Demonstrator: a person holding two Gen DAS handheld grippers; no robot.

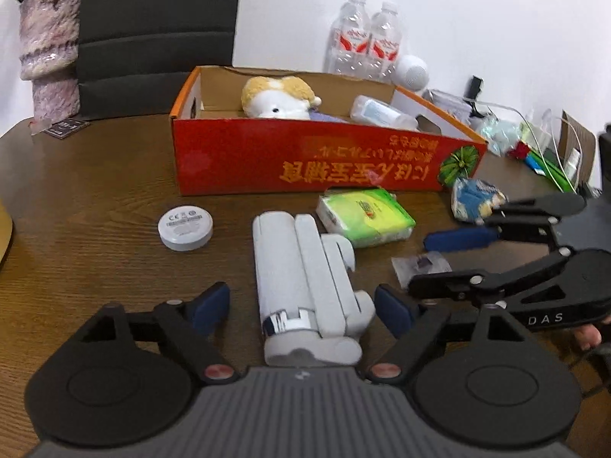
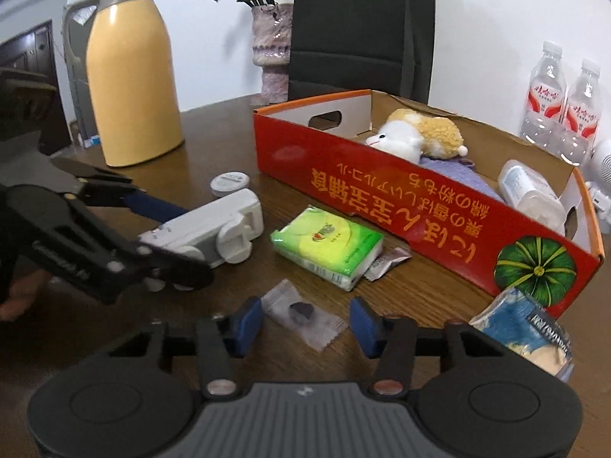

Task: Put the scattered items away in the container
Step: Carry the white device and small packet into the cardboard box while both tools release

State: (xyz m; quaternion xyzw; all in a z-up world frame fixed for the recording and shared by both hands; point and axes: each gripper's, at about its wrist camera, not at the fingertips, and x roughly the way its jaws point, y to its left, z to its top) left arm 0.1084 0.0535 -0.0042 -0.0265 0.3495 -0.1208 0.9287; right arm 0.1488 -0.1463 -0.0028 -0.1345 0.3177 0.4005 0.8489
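The red cardboard box (image 1: 305, 160) holds a plush toy (image 1: 278, 95) and a clear bottle (image 1: 378, 112). On the wooden table before it lie a folded white stand (image 1: 301, 286), a green tissue pack (image 1: 364, 215), a round white puck (image 1: 185, 227), a clear candy wrapper (image 1: 420, 265) and a blue snack packet (image 1: 475, 198). My left gripper (image 1: 301, 309) is open, its pads on either side of the stand's near end. My right gripper (image 2: 307, 322) is open around the candy wrapper (image 2: 301, 313). The box (image 2: 401, 221), stand (image 2: 214, 233) and tissue pack (image 2: 328, 246) also show there.
A yellow thermos jug (image 2: 131, 72) stands at the far left. A flower vase (image 2: 273, 49) and a black chair (image 2: 362, 30) are behind the box. Two water bottles (image 1: 364, 38) and loose clutter with cables (image 1: 534, 141) sit to the right.
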